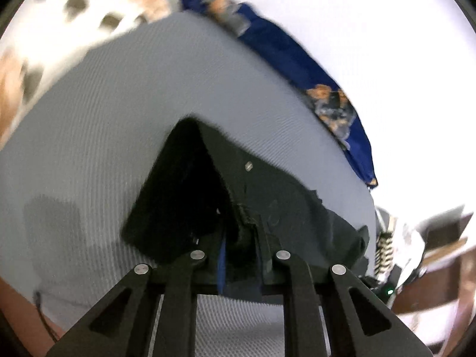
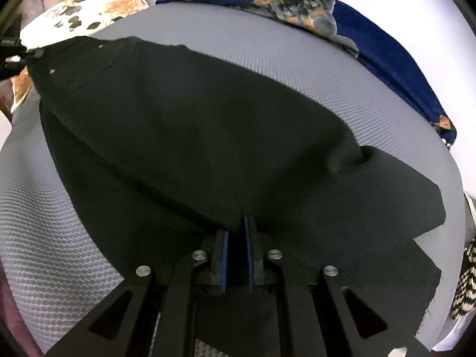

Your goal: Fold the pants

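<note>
Left wrist view first: my left gripper (image 1: 238, 238) points forward and slightly down over the grey textured mattress (image 1: 119, 119), its fingers drawn close together and pinching a bunched part of the black pants (image 1: 267, 184), which rise off the surface in a tented peak just ahead of the fingers. A small metal rivet (image 1: 248, 165) shows on the lifted cloth. Far beyond, a white floral pillow (image 1: 59, 9) sits at the far left, blurred, and a blue patterned blanket (image 1: 282, 47) runs along the far right edge of the mattress. Right wrist view: my right gripper (image 2: 238, 244) reaches forward low over the pants (image 2: 193, 125), which stretch from my fingers away to the far left, where my left gripper (image 2: 12, 56) grips their far end. My blue finger pads (image 2: 224, 255) stand a narrow gap apart with dark cloth bunched between them, so these jaws are nipping a fold of the pants. To the right, a pant leg (image 2: 401, 214) lies flat on the mattress (image 2: 44, 223), and the blanket (image 2: 386, 47) borders the far right.
</note>
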`<state>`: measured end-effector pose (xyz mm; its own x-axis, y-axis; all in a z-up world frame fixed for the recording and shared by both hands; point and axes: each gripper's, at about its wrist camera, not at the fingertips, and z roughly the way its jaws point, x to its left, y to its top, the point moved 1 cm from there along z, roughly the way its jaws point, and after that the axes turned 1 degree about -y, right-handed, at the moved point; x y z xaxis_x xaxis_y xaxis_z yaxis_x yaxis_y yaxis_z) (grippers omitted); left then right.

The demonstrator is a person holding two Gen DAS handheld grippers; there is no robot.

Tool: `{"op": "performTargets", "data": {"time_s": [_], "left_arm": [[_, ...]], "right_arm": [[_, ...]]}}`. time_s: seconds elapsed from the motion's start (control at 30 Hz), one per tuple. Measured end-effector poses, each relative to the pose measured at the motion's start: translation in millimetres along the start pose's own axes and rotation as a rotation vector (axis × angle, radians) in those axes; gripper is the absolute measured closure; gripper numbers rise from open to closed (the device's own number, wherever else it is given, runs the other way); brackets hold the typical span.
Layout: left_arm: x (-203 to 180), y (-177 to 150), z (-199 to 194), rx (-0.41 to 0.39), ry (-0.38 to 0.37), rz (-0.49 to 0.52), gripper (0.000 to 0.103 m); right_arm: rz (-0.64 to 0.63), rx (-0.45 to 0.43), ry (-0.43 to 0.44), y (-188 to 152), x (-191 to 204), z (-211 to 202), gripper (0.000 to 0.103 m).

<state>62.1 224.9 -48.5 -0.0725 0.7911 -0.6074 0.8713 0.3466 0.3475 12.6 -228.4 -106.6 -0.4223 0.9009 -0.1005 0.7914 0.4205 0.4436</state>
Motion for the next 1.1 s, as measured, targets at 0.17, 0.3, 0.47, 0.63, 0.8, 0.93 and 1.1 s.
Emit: {"op": "performTargets", "data": {"time_s": [0.17, 0.3, 0.47, 0.63, 0.8, 0.93, 1.1], "left_arm": [[-6.5, 17.1, 0.6, 0.019, 0.030, 0.147, 0.088], [5.8, 12.3, 16.9, 0.071, 0.107, 0.201, 0.088], [38.5, -12.9, 40.9, 0.160, 0.184, 0.178, 0.087], [39.7, -9.2, 35.7, 0.128, 0.183, 0.172, 0.087], [26.1, -0.9, 20.9, 0.063, 0.196, 0.255, 0.087], [42.8, -6.0, 38.2, 0.113, 0.239, 0.258, 0.087], [52.3, -12.6, 42.2, 0.101, 0.226, 0.226, 0.083]], "right_arm": [[0.021, -0.040, 0.004, 3.1, 0.0, -25.6, 0.095], [0.019, -0.040, 0.021, -4.0, 11.9, -32.9, 0.095], [0.001, 0.016, 0.043, -17.2, 25.8, -19.7, 0.095], [-0.010, 0.046, 0.055, -21.2, 27.6, -15.9, 0.095], [-0.011, 0.049, 0.070, -23.2, 26.4, -21.1, 0.095], [0.006, 0.070, 0.085, -28.1, 24.7, -12.8, 0.095], [0.006, 0.087, 0.105, -30.6, 26.2, -8.7, 0.094]]}}
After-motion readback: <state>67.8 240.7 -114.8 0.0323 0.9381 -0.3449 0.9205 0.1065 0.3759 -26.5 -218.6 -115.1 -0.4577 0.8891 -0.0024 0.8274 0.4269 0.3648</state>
